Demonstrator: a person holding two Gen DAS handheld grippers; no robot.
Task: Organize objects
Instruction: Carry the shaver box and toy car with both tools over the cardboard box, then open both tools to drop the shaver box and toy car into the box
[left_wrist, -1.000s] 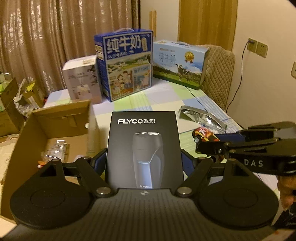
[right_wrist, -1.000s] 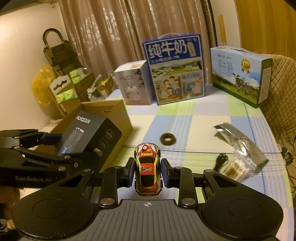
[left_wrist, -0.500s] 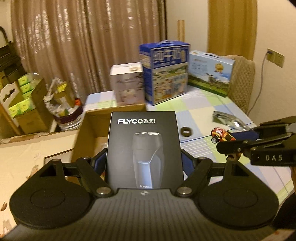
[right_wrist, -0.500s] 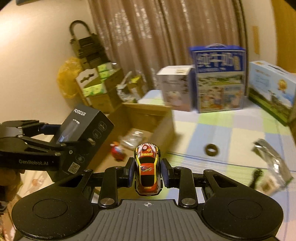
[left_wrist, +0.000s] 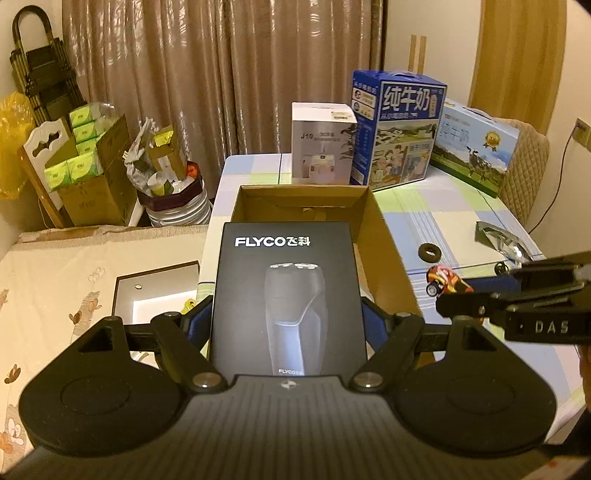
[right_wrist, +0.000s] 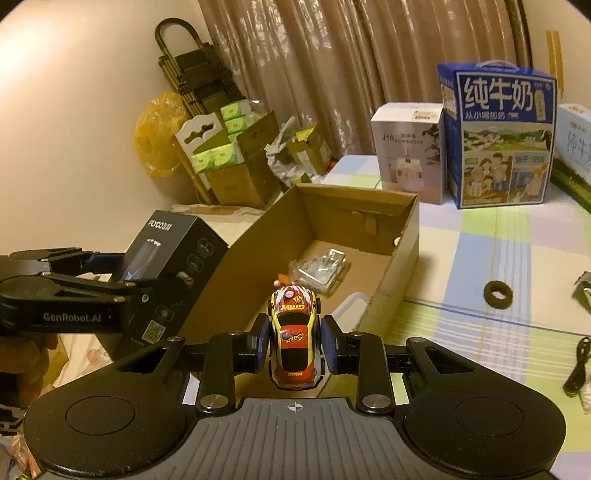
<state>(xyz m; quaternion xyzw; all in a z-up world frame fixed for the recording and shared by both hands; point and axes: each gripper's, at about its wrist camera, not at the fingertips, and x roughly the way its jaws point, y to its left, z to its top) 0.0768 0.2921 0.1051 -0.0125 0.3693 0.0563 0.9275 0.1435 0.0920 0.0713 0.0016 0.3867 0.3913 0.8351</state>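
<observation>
My left gripper (left_wrist: 288, 321) is shut on a black FLYCO shaver box (left_wrist: 288, 295), held upright in front of an open cardboard box (left_wrist: 384, 236). In the right wrist view that same shaver box (right_wrist: 173, 266) hangs left of the cardboard box (right_wrist: 402, 240), clamped by the left gripper (right_wrist: 147, 280). My right gripper (right_wrist: 295, 341) is shut on a small red and yellow toy car (right_wrist: 295, 339), held above the near end of the cardboard box. The toy car (left_wrist: 447, 282) and the right gripper (left_wrist: 458, 291) show at the right of the left wrist view. A clear plastic packet (right_wrist: 321, 267) lies inside the box.
On the checked table (right_wrist: 480, 258) stand a white carton (left_wrist: 321, 144), a blue milk carton (left_wrist: 399, 125) and a second milk carton (left_wrist: 476, 147). A dark ring (right_wrist: 498, 294), a foil bag (left_wrist: 498, 236) and a black cable (right_wrist: 578, 365) lie to the right. Floor clutter sits left.
Both grippers have drawn back and swung left with their loads. The cardboard box now lies straight ahead, and its inside shows in the right wrist view.
</observation>
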